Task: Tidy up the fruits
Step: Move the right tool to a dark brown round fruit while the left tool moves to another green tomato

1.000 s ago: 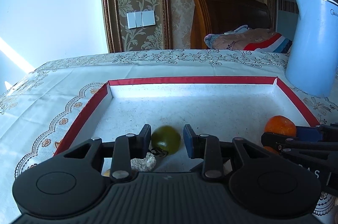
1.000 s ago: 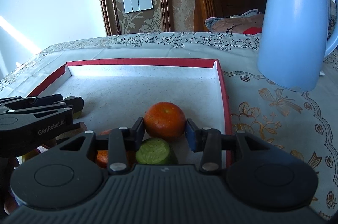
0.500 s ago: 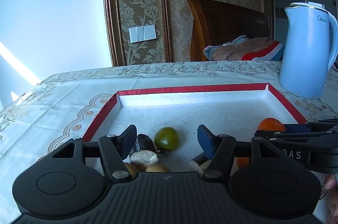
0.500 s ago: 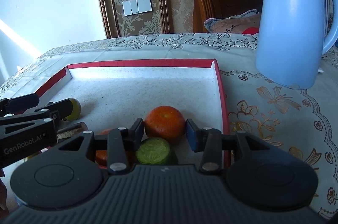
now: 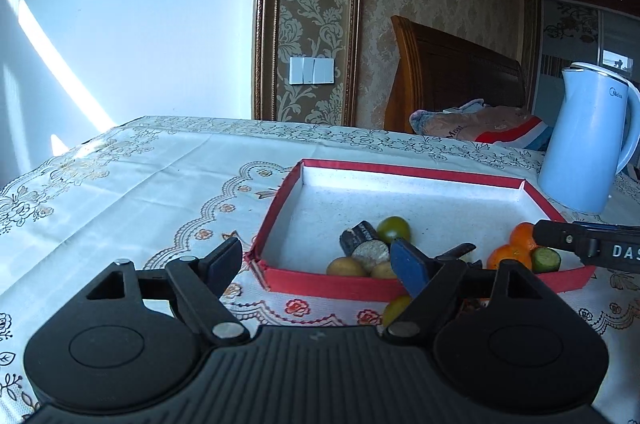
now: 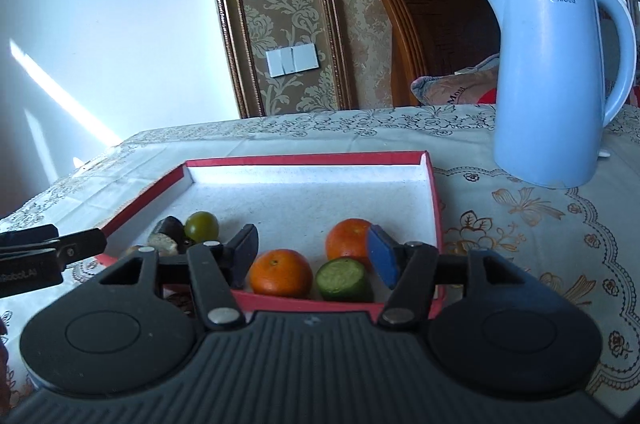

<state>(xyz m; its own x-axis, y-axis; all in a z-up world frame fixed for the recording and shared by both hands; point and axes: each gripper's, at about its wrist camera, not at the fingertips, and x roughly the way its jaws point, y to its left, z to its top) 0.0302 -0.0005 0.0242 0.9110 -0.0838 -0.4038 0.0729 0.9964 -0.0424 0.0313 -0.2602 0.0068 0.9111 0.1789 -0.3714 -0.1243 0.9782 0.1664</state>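
Looking into the shallow red-edged cardboard tray with the white floor [image 6: 434, 200], we see most of the fruit sitting inside it. On its right side sit 2 round orange tangerines [image 6: 281, 273], close together, and a short green cut fruit piece with a flat top [image 6: 344, 279] just beside them. On its left side sit a round green fruit [image 6: 202, 226], a dark roll with a pale grainy end [image 5: 362, 244] and 2 small yellow-brown round fruits [image 5: 346, 267], all bunched near the front wall.

Our left gripper [image 5: 320, 266] is spread wide and holds nothing. It hangs over the flowered white tablecloth [image 5: 132, 184], in front of the tray's left corner. Our right gripper [image 6: 316, 254] is spread wide too, with nothing in it, just in front of the tangerines and the green piece.

We think the job is close to done. 1 small yellow-green round fruit [image 5: 396, 307] lies on the cloth outside the front wall, so that one looks left to put in.

Some things are hard to see. Our left gripper covers most of that loose fruit, and something dark and reddish beside it, which we cannot name. Our right gripper hides the tray's front wall. We cannot tell what kind of fruit the dark roll is. A tall pale blue electric kettle [image 6: 556, 84] stands behind the tray, well apart from the fruit.
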